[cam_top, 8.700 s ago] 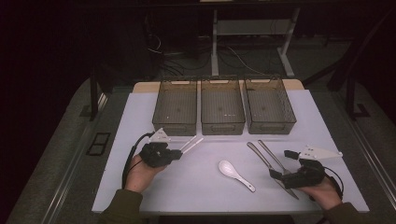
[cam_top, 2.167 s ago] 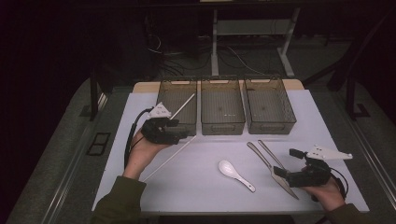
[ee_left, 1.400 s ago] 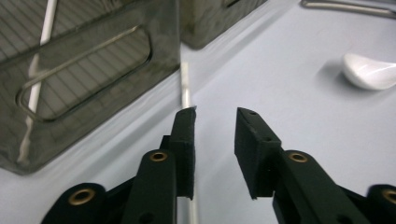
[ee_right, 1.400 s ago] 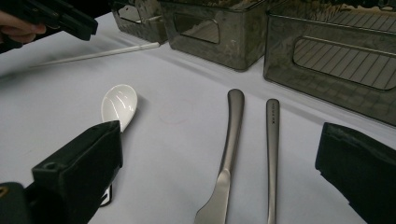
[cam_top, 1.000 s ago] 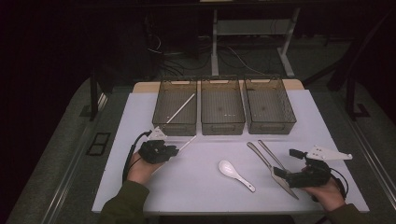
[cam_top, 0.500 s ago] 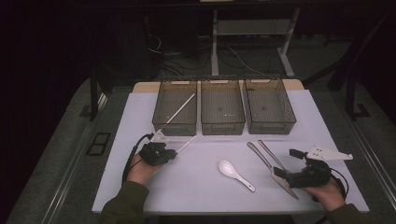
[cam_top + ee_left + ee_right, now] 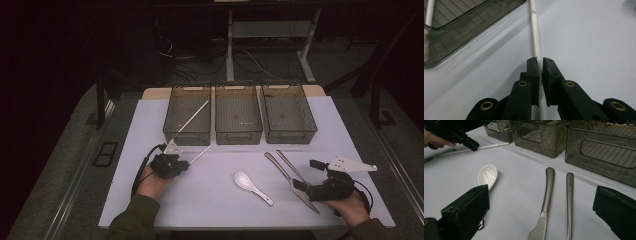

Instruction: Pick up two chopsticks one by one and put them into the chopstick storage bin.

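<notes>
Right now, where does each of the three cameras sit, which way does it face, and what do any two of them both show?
High view: above the person's side of the table, looking forward and down at the three bins; both forearms enter from below.
Left gripper view: on the left gripper, looking along its jaws, shut on a white chopstick beside the left bin.
Right gripper view: on the right gripper, low over the table, jaws open, facing the spoon, knife and bins.
Shared: the right gripper view and the high view both show the left gripper holding the chopstick.
</notes>
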`<state>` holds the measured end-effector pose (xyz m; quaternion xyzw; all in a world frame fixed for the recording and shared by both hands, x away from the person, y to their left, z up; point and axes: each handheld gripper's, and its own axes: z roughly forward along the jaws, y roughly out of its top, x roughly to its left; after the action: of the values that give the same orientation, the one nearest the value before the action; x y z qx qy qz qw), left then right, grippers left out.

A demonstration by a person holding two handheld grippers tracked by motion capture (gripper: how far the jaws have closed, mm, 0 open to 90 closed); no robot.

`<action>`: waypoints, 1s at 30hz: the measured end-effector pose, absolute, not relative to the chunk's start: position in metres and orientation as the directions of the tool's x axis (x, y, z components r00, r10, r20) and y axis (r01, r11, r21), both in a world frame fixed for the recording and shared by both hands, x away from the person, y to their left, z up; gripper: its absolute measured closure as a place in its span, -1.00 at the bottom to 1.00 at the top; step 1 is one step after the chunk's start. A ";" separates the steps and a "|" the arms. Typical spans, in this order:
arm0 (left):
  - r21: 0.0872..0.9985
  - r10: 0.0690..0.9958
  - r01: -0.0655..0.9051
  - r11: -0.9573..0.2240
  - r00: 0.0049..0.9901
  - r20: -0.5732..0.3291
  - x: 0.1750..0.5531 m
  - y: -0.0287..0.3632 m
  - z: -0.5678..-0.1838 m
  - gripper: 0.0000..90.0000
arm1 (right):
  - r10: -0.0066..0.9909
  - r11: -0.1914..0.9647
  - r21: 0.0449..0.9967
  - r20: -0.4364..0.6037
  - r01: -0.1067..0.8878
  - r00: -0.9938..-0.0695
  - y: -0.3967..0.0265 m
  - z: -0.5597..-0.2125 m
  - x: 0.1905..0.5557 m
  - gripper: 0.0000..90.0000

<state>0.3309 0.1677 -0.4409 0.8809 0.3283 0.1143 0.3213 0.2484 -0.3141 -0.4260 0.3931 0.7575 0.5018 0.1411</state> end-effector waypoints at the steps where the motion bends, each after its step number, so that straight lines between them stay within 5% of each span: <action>1: 0.641 0.651 0.505 -0.579 0.759 -0.009 0.331 0.168 -0.441 0.86 | 0.737 0.187 0.871 0.180 0.453 -0.651 -0.314 -0.426 0.248 -0.98; 30: 0.710 0.597 0.448 -0.543 0.801 -0.049 0.321 0.162 -0.419 0.87 | 0.736 0.186 0.874 0.180 0.450 -0.653 -0.315 -0.425 0.248 -0.98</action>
<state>0.3207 0.1624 -0.4191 0.8726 0.2995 0.0999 0.3727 0.2479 -0.3149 -0.4252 0.3918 0.7567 0.5037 0.1421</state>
